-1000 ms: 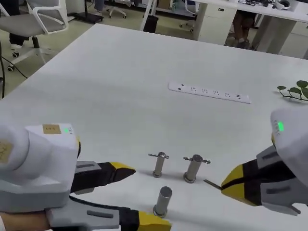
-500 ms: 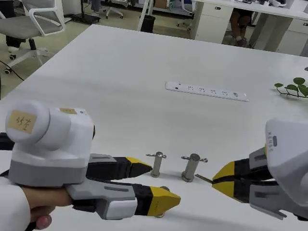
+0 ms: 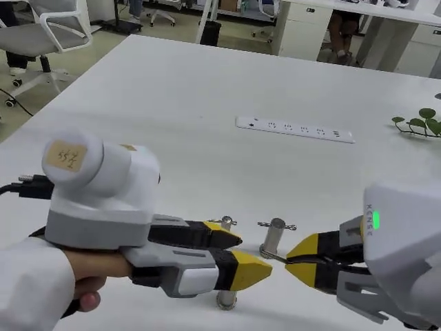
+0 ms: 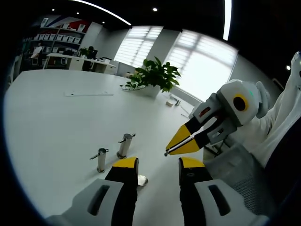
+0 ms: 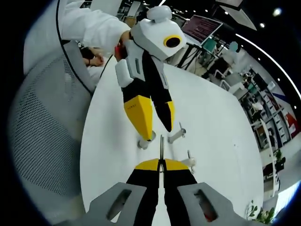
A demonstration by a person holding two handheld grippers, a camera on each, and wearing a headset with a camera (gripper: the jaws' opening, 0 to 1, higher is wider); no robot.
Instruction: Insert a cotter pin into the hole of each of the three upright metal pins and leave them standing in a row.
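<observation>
My left hand (image 3: 79,277) wraps the handle from beneath. My left tongs (image 3: 252,254) lie level and point right, with the jaws released and apart. The bare metal pin (image 3: 226,299) stands just under them. Beyond their tips stand the far left pin (image 3: 226,225) and the far right pin (image 3: 274,238), each with a cotter through it. My right tongs (image 3: 289,261) face the left tongs tip to tip. They are clenched on the loose cotter pin (image 3: 273,257), which reaches beside the far right pin's base.

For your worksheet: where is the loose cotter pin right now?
Head view, lower middle: the cotter pin is clamped in the right hand-held gripper, tip near the right-hand upright pin.
</observation>
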